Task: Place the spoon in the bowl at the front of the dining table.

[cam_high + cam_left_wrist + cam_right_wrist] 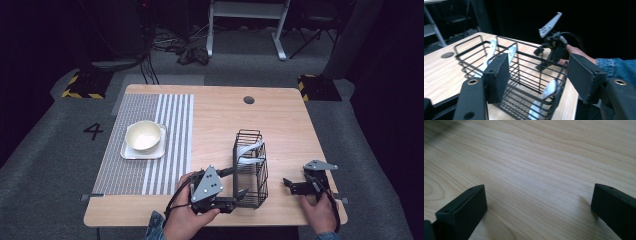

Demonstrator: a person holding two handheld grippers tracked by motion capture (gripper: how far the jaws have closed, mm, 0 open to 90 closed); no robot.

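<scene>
The left hand-held gripper (pixel 239 196) stands at the near end of the black wire basket (pixel 251 170), jaws spread and grasping nothing. In the left gripper view, its two pads (pixel 499 77) straddle the basket's near corner without pressing on the wire; a grip on the rim is not yet made. The basket rests on the counter (pixel 280 120) directly ahead of this gripper. It contains white utensils: two (pixel 489 53) lean against the far wall, and one (pixel 546 96) lies low at the near wall, just ahead of the gripper.

The right hand-held gripper (pixel 290 186) rests on the counter beyond the basket, well apart from it, jaws released over bare wood.

A cream bowl (pixel 144 136) sits on a square white plate (pixel 131 153) on the striped mat (pixel 175 130), well away to the left gripper's outer side.

Assessment: the loading stage appears complete, as no utensil lies loose on the counter. The remaining work is judged to be closing on the basket and moving it.
</scene>
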